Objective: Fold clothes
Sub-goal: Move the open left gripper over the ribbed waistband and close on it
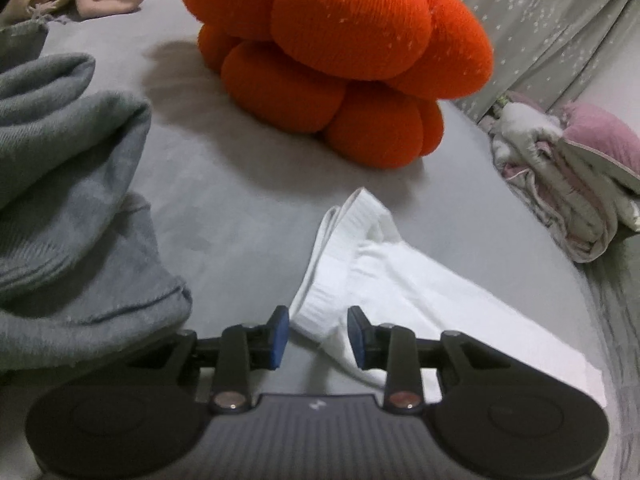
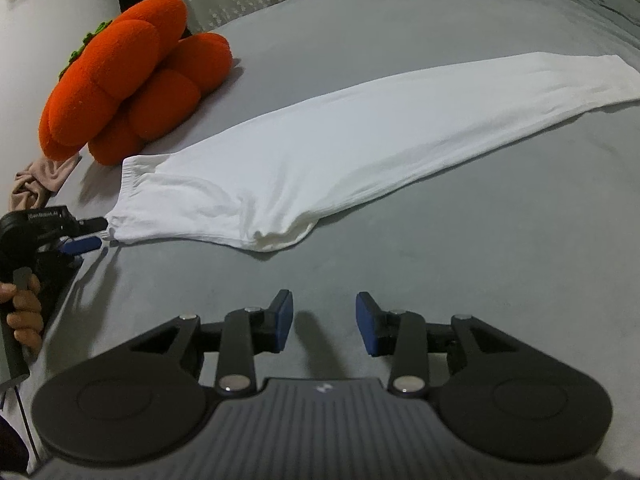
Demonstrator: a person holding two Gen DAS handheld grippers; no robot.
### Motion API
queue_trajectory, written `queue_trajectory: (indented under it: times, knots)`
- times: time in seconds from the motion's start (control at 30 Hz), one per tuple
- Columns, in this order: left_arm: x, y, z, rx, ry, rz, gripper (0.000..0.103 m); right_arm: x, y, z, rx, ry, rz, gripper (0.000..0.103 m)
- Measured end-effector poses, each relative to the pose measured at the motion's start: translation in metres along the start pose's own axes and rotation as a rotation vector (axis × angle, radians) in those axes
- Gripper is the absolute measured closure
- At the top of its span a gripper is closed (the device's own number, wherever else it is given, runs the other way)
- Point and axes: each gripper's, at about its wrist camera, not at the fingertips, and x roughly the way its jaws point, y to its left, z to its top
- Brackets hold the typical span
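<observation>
My right gripper (image 2: 324,322) hovered over bare grey bed sheet (image 2: 440,260), jaws apart, nothing between them. My left gripper (image 1: 318,334) sat at the waistband end of the white trousers (image 2: 320,148), jaws parted with the cloth between them, pads not pressing. Trousers lay folded lengthwise, flat on the bed. Orange plush pumpkin (image 1: 340,60) just beyond; grey garment (image 1: 68,200) to the left.
</observation>
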Motion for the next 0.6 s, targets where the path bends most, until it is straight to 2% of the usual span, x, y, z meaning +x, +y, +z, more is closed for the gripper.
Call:
queue_trajectory:
  times: [0.07,0.2,0.37,0.43,0.5,0.6]
  knots:
    - [0.000,0.000,0.000,-0.002,-0.018,-0.013,0.058,-0.001,0.001,0.000,-0.004,-0.004,-0.001,0.063]
    - [0.005,0.000,0.001,0.004,-0.045,-0.032,0.057,-0.003,0.003,0.000,-0.017,-0.016,0.000,0.063]
    - [0.014,0.000,0.007,0.062,-0.107,-0.016,0.057,-0.002,0.007,0.000,-0.028,-0.021,-0.003,0.063]
    - [0.014,0.001,0.009,0.068,-0.124,-0.041,0.057,0.000,0.010,-0.001,-0.037,-0.017,-0.007,0.063]
    - [0.017,0.002,0.009,0.062,-0.121,-0.064,0.057,0.002,0.010,-0.001,-0.040,-0.014,-0.007,0.063]
    - [0.026,0.003,0.005,0.064,-0.102,-0.052,0.063,0.004,0.012,-0.003,-0.046,-0.009,-0.008,0.063]
